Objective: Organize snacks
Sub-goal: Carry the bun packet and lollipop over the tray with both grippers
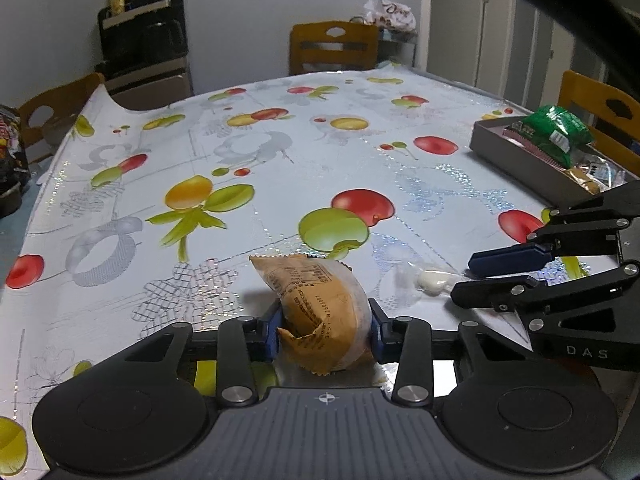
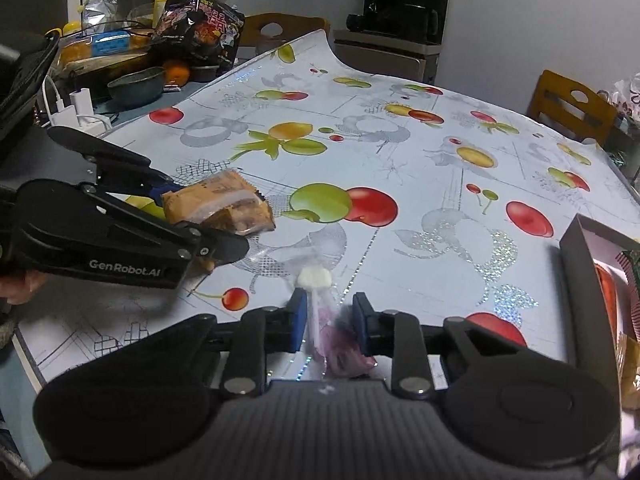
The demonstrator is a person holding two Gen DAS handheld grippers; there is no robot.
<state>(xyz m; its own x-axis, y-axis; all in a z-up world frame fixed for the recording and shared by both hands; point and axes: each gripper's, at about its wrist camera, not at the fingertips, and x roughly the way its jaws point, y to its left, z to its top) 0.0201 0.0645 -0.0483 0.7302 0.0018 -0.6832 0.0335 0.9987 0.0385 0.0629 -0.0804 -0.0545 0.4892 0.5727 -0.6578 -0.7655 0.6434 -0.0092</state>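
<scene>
Your left gripper [image 1: 324, 330] pinched the brown snack packet [image 1: 316, 316] crosswise between its pads, its long axis running forward. Your right gripper [image 2: 330, 322] had closed on the clear-wrapped white candy [image 2: 316, 280], which stuck out ahead. The box [image 1: 516, 152] lay further off, right of both, nearer your right hand.

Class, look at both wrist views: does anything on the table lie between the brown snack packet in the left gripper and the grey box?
Only the right gripper, closed on a small clear-wrapped candy, sits between the brown snack packet and the grey box.
</scene>
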